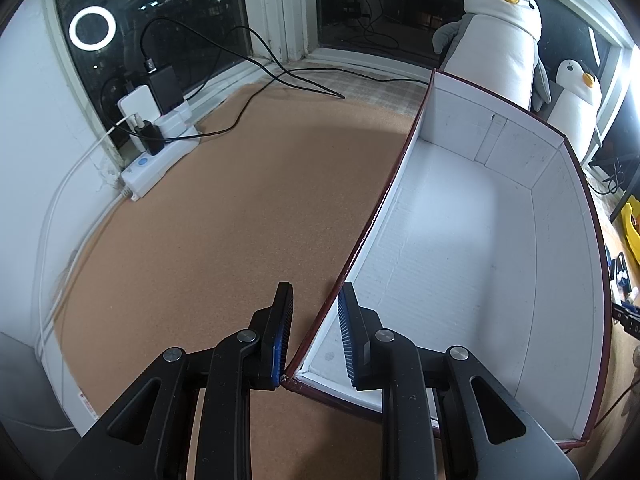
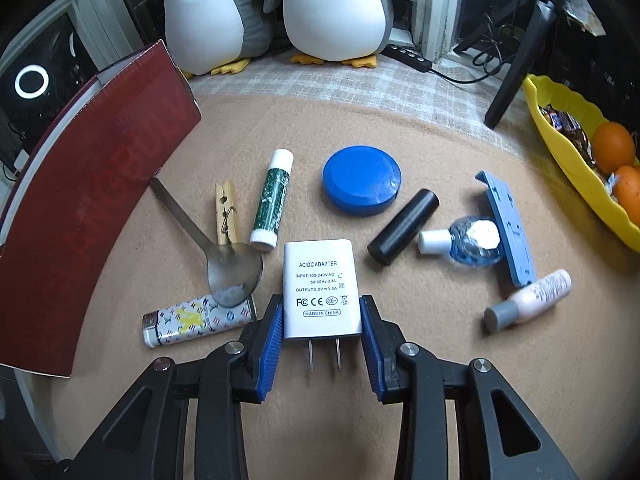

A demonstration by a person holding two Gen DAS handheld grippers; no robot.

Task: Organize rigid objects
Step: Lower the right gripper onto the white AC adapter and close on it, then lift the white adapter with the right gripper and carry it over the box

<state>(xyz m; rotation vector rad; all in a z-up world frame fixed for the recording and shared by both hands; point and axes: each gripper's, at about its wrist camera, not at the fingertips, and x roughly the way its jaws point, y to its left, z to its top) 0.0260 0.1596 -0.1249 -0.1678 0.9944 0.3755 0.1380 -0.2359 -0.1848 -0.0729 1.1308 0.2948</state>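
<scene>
The white adapter (image 2: pixel 319 288) is clamped by the right tool (image 2: pixel 322 312); only the left view shows its tool (image 1: pixel 314 304) gripping the box wall (image 1: pixel 384 196).

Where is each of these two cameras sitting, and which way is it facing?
Left wrist: on the left gripper, angled down at the box wall between its fingers; only black arms and blue pads show.
Right wrist: on the right gripper, angled down at the white adapter between its pads, amid small items.
Shared: the box, the two plush penguins.
</scene>
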